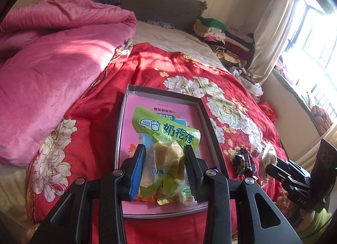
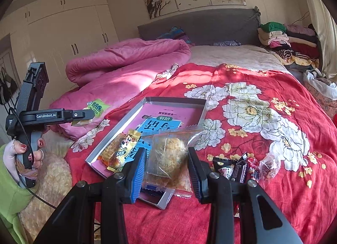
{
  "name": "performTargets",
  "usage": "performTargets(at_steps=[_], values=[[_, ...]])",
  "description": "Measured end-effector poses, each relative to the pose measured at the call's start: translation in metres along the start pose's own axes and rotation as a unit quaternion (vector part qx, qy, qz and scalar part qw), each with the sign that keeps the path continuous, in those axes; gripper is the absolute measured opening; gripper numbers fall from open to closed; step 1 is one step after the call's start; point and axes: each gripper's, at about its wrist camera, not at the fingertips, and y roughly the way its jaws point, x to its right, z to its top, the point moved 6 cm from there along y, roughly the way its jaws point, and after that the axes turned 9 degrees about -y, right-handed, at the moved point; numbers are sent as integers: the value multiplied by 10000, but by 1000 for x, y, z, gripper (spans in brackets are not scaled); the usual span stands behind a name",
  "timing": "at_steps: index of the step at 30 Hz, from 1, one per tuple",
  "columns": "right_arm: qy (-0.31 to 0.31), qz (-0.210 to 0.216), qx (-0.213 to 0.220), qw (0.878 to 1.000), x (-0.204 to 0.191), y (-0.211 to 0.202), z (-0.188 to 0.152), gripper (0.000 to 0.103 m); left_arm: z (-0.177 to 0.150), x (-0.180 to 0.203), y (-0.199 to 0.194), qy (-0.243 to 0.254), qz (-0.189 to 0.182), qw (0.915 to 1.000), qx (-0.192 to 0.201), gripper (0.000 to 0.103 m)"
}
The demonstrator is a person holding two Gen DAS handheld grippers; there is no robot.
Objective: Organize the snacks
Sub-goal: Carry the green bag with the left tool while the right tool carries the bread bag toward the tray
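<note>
My left gripper (image 1: 164,155) is shut on a green milk-snack bag (image 1: 166,136) and holds it above the grey box lid (image 1: 205,115) that lies on the red floral bedspread. In the right wrist view the left gripper (image 2: 84,115) shows at the left with that green bag (image 2: 96,105). My right gripper (image 2: 166,159) is shut on a clear packet with a crumbly cake (image 2: 168,155), over the near corner of the box lid (image 2: 118,123). An orange-yellow snack pack (image 2: 120,149) lies inside the lid. Dark wrapped snacks (image 2: 233,168) lie on the bedspread to the right.
A pink quilt (image 1: 52,64) is piled at the left of the bed. Folded clothes (image 2: 288,39) are stacked by the headboard. A small clear bag (image 2: 269,163) lies near the dark snacks. A curtain and window (image 1: 305,39) are at the right.
</note>
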Motion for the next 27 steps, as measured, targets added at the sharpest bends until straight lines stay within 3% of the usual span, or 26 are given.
performTargets(at_steps=[27], values=[[-164,84,32,9998,-21,14,17,40,-7,-12,-1,82,122,9999,-35,38]])
